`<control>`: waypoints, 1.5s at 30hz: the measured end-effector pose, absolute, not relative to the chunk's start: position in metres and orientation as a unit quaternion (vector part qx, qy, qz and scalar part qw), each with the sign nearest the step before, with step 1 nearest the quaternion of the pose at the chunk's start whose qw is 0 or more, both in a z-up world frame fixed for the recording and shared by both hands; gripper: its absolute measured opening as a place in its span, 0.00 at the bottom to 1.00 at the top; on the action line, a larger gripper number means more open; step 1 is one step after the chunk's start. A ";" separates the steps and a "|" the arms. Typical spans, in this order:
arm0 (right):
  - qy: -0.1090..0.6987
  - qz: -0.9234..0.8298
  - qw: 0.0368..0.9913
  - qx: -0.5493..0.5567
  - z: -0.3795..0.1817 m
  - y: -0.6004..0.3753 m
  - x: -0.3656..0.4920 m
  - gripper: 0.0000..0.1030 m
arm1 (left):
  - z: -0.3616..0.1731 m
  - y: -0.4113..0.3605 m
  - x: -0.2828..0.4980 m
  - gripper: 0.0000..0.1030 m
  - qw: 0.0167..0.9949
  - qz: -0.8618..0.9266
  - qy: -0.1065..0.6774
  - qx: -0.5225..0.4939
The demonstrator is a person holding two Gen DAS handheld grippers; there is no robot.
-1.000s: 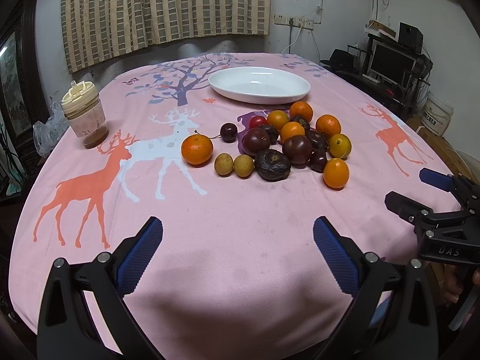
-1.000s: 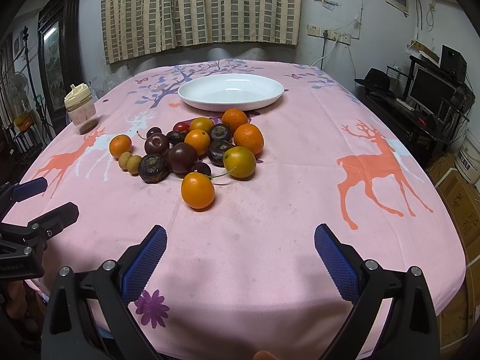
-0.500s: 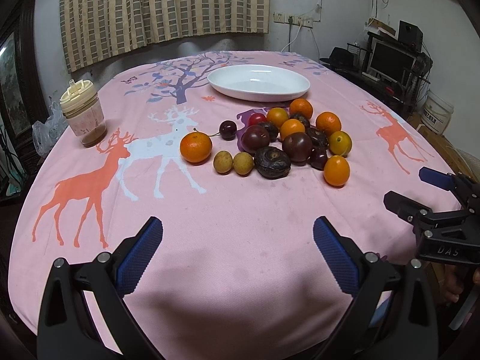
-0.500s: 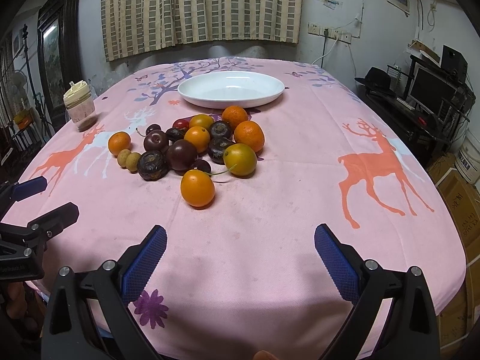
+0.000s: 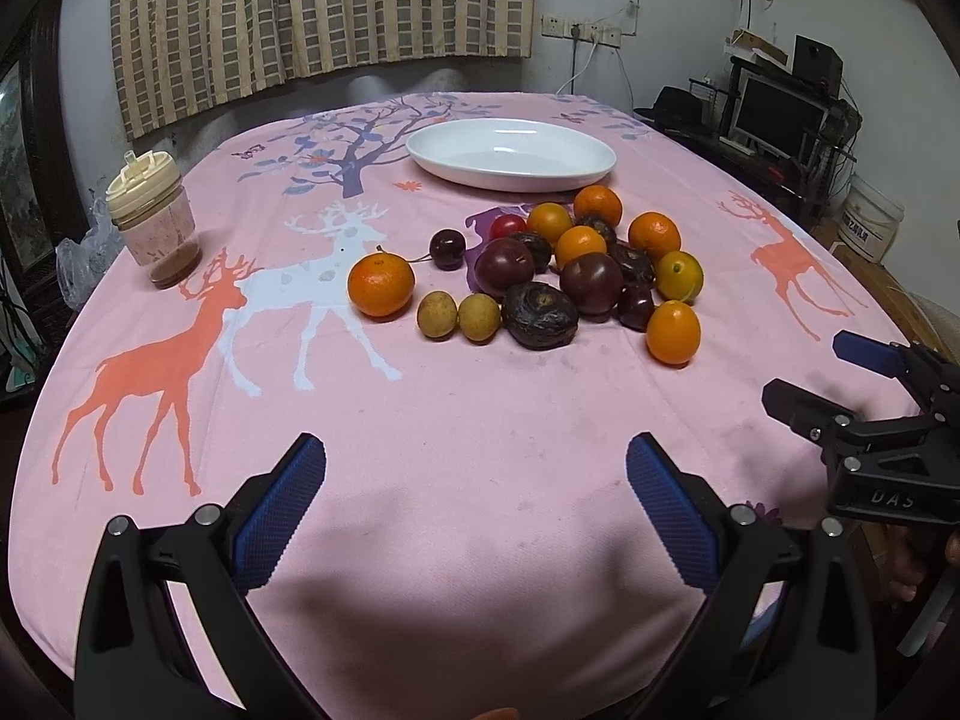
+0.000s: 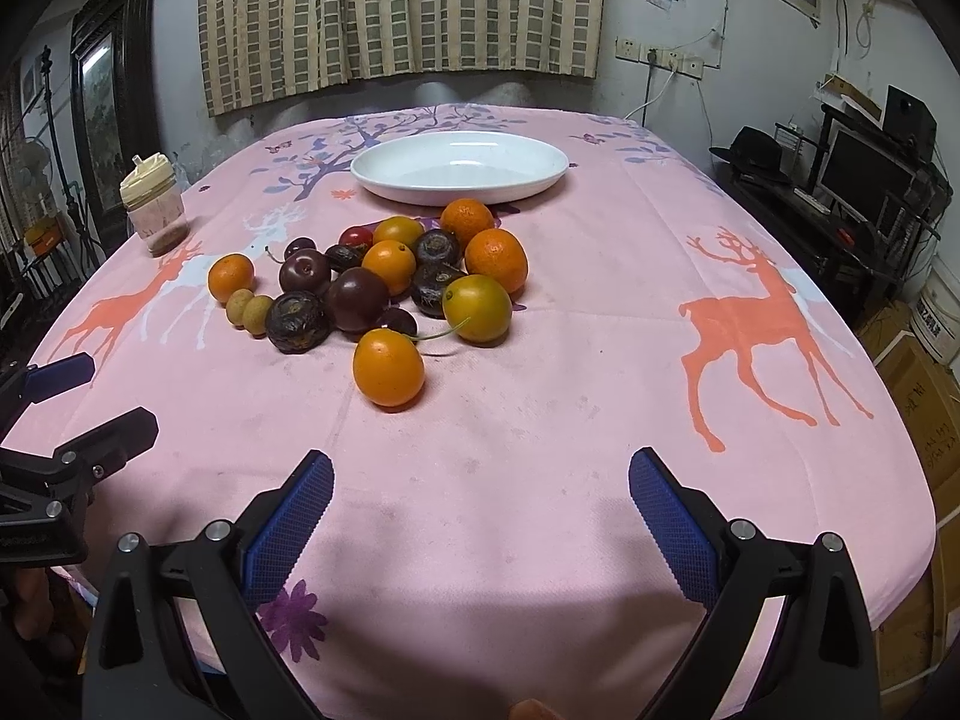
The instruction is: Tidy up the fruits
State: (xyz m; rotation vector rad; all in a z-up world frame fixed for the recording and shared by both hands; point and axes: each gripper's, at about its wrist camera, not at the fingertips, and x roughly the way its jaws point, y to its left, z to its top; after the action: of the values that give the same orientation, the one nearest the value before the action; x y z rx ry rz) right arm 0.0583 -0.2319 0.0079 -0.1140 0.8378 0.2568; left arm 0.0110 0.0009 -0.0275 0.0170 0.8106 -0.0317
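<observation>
A pile of fruit (image 5: 558, 276) lies mid-table on the pink deer tablecloth: oranges, dark plums, cherries, two small tan longans (image 5: 457, 315) and one orange apart at the left (image 5: 381, 286). It also shows in the right wrist view (image 6: 384, 288), with one orange nearest (image 6: 388, 366). An empty white oval plate (image 5: 510, 155) (image 6: 459, 167) sits behind the pile. My left gripper (image 5: 477, 498) is open and empty near the table's front edge. My right gripper (image 6: 480, 504) is open and empty, also at the front edge, and shows at the right of the left wrist view (image 5: 840, 384).
A lidded jar with brown contents (image 5: 155, 222) (image 6: 153, 205) stands at the table's left side. A desk with a monitor (image 5: 780, 114) and boxes (image 6: 924, 360) stand to the right of the table. Curtains hang behind.
Both grippers have edged slightly forward toward the fruit; the pile looks a little nearer. Both stay open and empty.
</observation>
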 end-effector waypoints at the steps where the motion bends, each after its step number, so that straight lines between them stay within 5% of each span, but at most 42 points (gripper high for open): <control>1: 0.407 0.129 0.903 -0.053 0.007 -0.232 0.060 0.96 | -0.027 0.002 0.012 0.96 0.918 -0.019 0.395 0.007; 12: 0.418 0.177 0.890 -0.039 0.001 -0.214 0.087 0.94 | -0.030 0.039 0.026 0.96 0.919 -0.020 0.393 -0.016; 25: 0.460 0.210 0.862 -0.036 -0.022 -0.188 0.121 0.34 | -0.037 0.088 0.063 0.96 0.902 -0.059 0.418 -0.093; 30: 0.452 0.220 0.864 -0.023 -0.023 -0.192 0.122 0.34 | -0.028 0.093 0.096 0.93 0.905 -0.079 0.411 -0.080; 32: 0.454 0.225 0.862 -0.015 -0.023 -0.194 0.123 0.34 | -0.028 0.092 0.112 0.80 0.902 -0.092 0.417 -0.066; 34: 0.455 0.228 0.861 -0.007 -0.023 -0.196 0.124 0.34 | -0.032 0.092 0.128 0.57 0.894 -0.104 0.432 -0.063; 35: 0.455 0.230 0.860 -0.005 -0.023 -0.197 0.124 0.34 | -0.035 0.091 0.136 0.54 0.890 -0.107 0.439 -0.064; 45: 0.456 0.234 0.859 0.001 -0.024 -0.197 0.126 0.35 | -0.055 0.083 0.177 0.52 0.877 -0.086 0.470 -0.051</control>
State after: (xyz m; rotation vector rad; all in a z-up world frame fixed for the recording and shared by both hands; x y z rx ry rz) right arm 0.1262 -0.1972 -0.0238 0.0014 0.9570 0.4920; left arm 0.1768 0.0834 -0.0554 -0.1058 0.9796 -0.1785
